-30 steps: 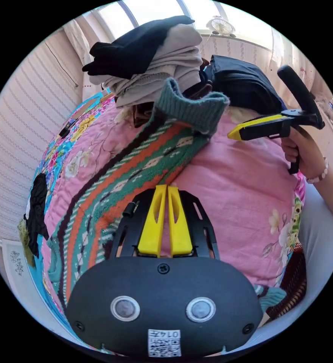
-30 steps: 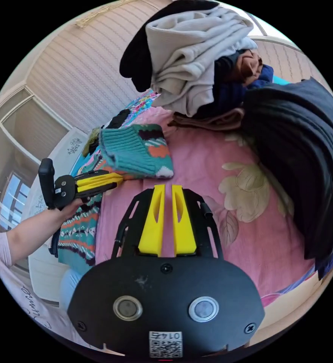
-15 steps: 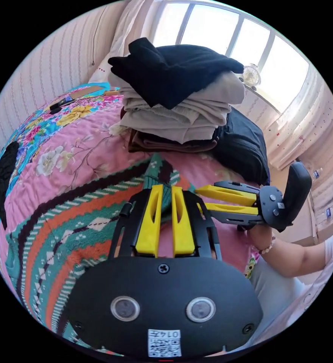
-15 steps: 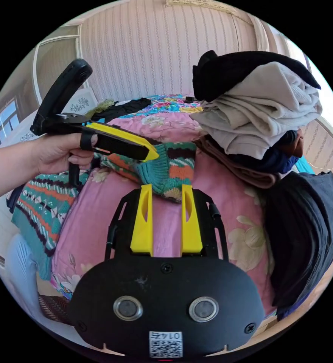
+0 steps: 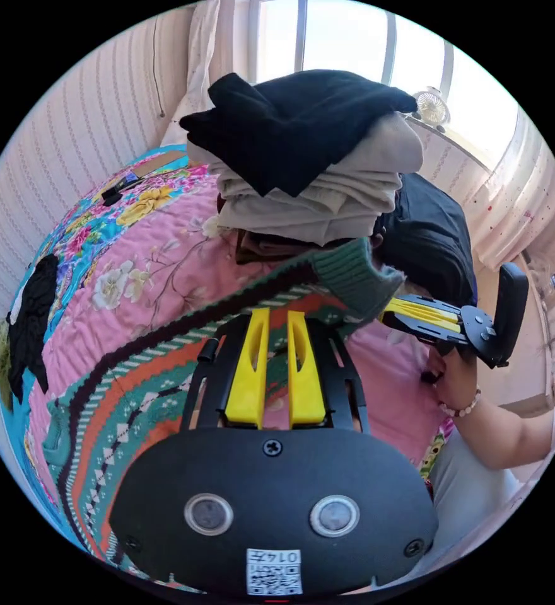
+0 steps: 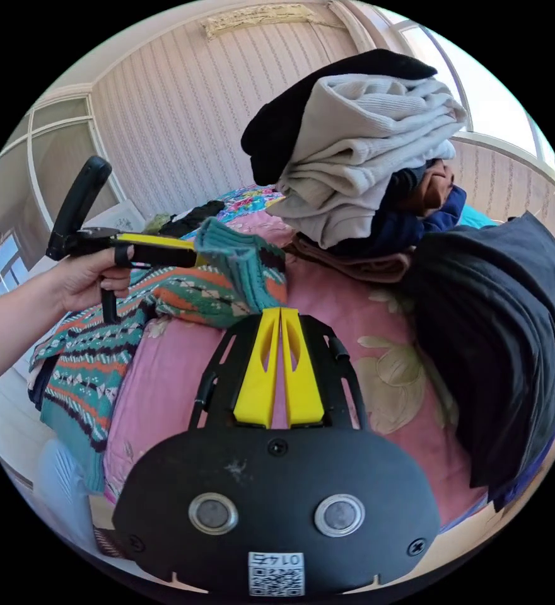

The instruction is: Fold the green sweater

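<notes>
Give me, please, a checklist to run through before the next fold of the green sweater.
1. Right claw grip on the green sweater: ok, jaws shut at its ribbed edge.
2. Left claw grip: cannot tell; jaws nearly shut over the sweater, fabric between them unclear.
3. Ribbed edge lifted off the pink quilt: ok.
4. Room from the clothes pile: probably not ok; it stands close behind the lifted edge.
5. Sweater lying flat: not ok; one end droops over the quilt's edge in the right gripper view.
</notes>
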